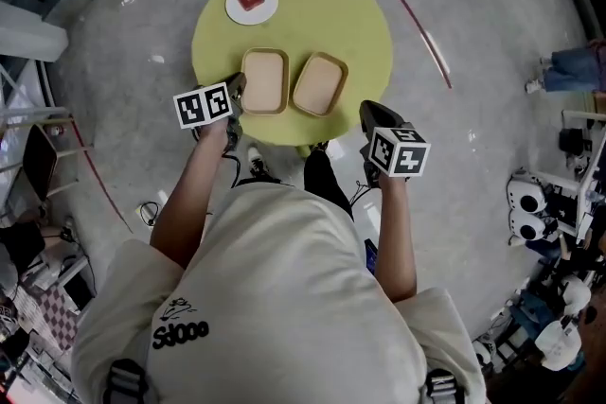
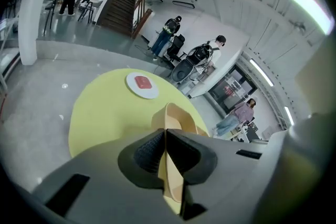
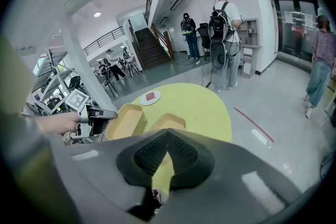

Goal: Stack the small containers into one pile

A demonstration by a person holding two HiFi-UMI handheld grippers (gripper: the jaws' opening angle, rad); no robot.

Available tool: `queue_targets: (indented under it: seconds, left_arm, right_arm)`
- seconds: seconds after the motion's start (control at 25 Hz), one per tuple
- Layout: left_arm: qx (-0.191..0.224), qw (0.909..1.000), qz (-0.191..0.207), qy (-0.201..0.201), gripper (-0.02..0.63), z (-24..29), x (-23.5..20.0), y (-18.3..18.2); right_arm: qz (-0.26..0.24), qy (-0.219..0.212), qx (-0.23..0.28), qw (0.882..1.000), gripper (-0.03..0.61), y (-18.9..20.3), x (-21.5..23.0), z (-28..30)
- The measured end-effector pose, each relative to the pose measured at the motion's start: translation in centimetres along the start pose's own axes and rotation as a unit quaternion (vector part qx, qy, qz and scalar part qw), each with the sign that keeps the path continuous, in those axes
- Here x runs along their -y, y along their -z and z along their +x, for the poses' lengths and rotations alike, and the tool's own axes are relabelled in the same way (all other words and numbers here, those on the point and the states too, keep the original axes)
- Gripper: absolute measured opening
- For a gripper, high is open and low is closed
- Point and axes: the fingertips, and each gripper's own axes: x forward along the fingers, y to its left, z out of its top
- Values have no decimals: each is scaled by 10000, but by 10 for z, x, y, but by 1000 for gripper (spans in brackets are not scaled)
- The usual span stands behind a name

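Two tan shallow containers lie side by side on the round yellow table (image 1: 360, 24): the left container (image 1: 263, 80) and the right container (image 1: 319, 84). My left gripper (image 1: 237, 90) is at the left container's left rim. In the left gripper view its jaws (image 2: 165, 155) are pressed together on that thin rim (image 2: 176, 118), which runs up between the pads. My right gripper (image 1: 371, 114) hovers off the table's near right edge, shut with nothing between its jaws (image 3: 167, 152). The right gripper view shows both containers (image 3: 126, 120) (image 3: 168, 122) ahead of it.
A white plate (image 1: 252, 2) with a red piece on it sits at the table's far side. The grey floor around the table carries red tape lines (image 1: 424, 41). Several people (image 3: 226, 34) stand further off, and equipment clutters both sides of the room.
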Motion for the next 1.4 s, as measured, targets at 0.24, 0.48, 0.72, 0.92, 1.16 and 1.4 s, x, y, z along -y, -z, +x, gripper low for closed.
queue_targets:
  seconds: [0.24, 0.48, 0.72, 0.92, 1.16, 1.4]
  left_arm:
    - [-72, 9962, 21, 872, 21, 6, 60, -17]
    - [-473, 9893, 412, 1314, 21, 34, 105, -13]
    - [-955, 9839, 697, 1340, 21, 66, 121, 4]
    - [-1266, 9816, 742, 1221, 21, 88, 119, 20]
    - [-1498, 9808, 745, 1005, 21, 107, 107, 35]
    - [-1592, 9795, 926, 814, 21, 119, 101, 36]
  right_arm:
    - [-35, 4, 152, 9999, 11, -1, 9, -16]
    - [180, 40, 192, 9996, 11, 8, 19, -19]
    - [417, 81, 144, 9990, 11, 17, 31, -22]
    - [573, 96, 26, 9983, 11, 29, 45, -21]
    - [786, 133, -22, 9968, 11, 40, 57, -20]
    - [866, 160, -78, 9961, 11, 41, 64, -15]
